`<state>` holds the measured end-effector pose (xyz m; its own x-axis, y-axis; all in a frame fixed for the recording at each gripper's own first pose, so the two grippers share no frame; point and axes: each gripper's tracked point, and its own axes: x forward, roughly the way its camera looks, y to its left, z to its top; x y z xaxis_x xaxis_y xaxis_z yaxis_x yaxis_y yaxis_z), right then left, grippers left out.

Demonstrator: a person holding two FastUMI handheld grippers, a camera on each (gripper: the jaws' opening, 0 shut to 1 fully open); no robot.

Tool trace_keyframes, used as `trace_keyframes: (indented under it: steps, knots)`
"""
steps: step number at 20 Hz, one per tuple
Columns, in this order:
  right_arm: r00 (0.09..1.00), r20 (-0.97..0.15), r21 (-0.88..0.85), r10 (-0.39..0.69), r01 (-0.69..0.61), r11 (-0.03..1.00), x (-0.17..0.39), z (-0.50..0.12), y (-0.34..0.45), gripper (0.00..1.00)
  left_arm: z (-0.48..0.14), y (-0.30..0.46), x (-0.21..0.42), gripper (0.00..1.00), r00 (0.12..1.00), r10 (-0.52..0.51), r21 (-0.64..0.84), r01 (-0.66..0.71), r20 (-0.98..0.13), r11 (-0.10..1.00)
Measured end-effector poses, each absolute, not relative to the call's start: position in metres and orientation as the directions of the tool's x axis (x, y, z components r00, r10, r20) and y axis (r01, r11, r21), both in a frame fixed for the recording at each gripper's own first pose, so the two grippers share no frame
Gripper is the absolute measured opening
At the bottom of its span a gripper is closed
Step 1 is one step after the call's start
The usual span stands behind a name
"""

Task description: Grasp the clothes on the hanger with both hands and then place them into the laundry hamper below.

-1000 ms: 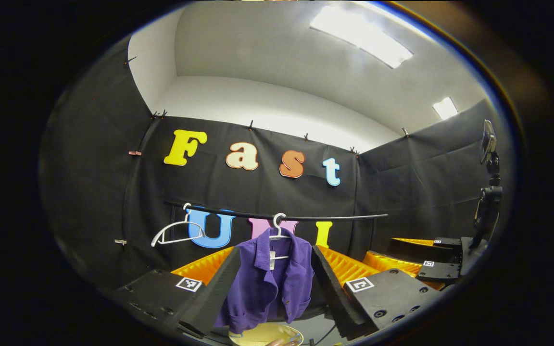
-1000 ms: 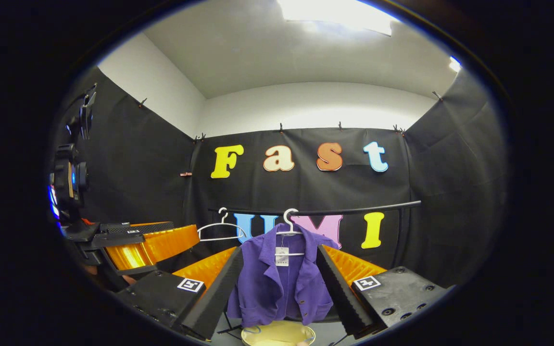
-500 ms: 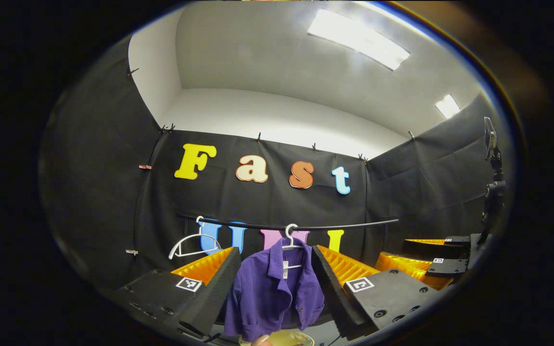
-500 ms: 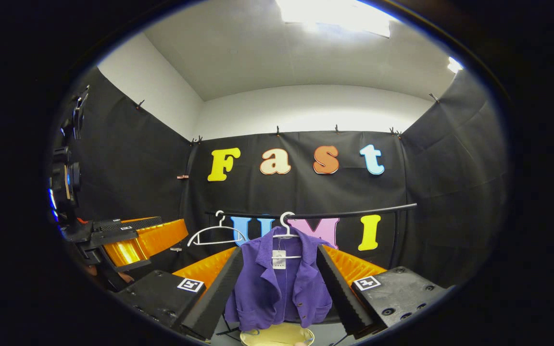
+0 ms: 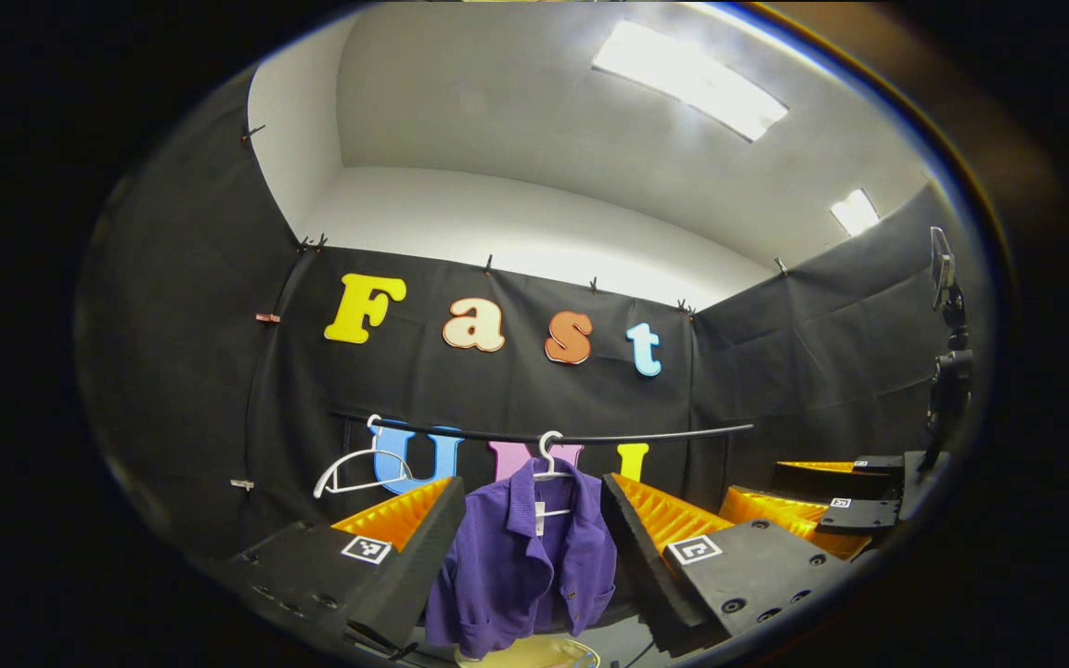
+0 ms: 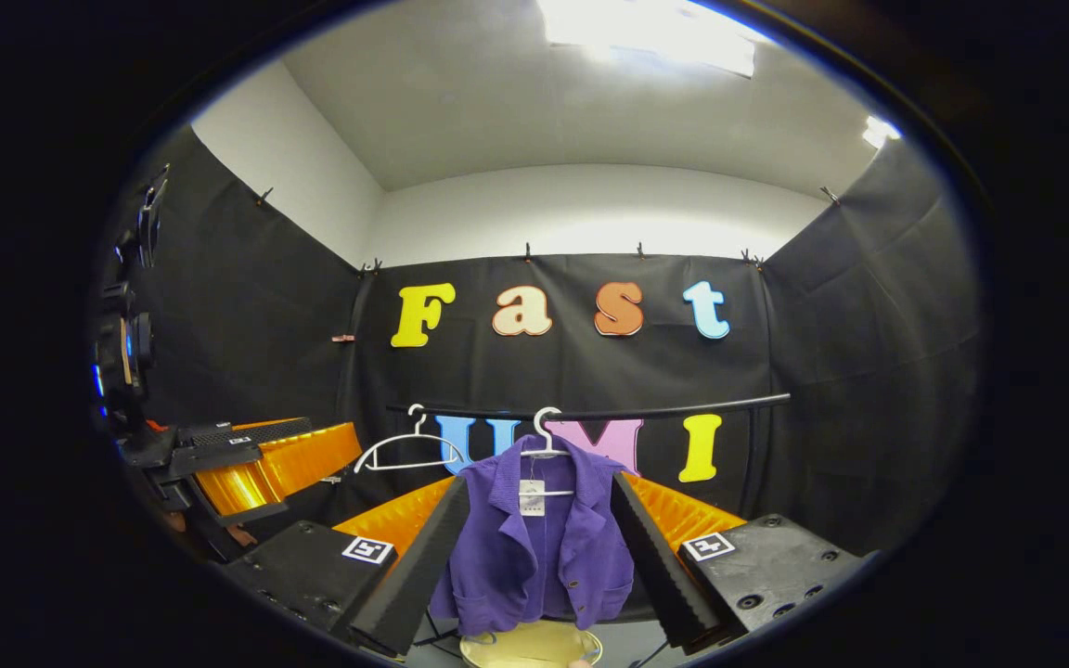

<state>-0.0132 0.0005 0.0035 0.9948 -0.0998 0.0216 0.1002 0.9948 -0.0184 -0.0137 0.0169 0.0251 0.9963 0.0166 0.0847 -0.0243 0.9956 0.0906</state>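
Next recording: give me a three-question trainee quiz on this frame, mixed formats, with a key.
1. True or false: the purple jacket hangs on a hanger on the rail.
2. How many white hangers are on the rail?
3. The right gripper is: A) shut on the jacket B) open, short of the jacket C) inside the hamper.

Key: 1 true. 2 two: the empty hanger and the jacket's hanger. 3 B.

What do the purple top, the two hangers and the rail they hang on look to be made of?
Purple top: soft knit or ribbed cloth, matte, with fine vertical ribs and limp folds. Hanger under the top and empty hanger: thin, smooth and white, likely plastic or coated wire; too small to tell. Rail: slim black rod, slightly glossy, probably metal.
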Motion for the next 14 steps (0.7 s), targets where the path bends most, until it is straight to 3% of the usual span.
trace_keyframes:
  steps: [8, 14]
  knots:
    - [0.987, -0.005, -0.042, -0.163, 0.163, 0.986, -0.016, -0.014, 0.019, 0.97, 0.012, 0.028, -0.032, 0.91, 0.997, -0.063, 0.103, 0.058, 0.046, 0.993]
    - [0.985, -0.006, -0.045, -0.17, 0.17, 0.984, 0.015, -0.028, 0.012, 0.97, -0.002, 0.041, -0.005, 0.9, 0.996, -0.082, 0.097, 0.079, 0.034, 0.992]
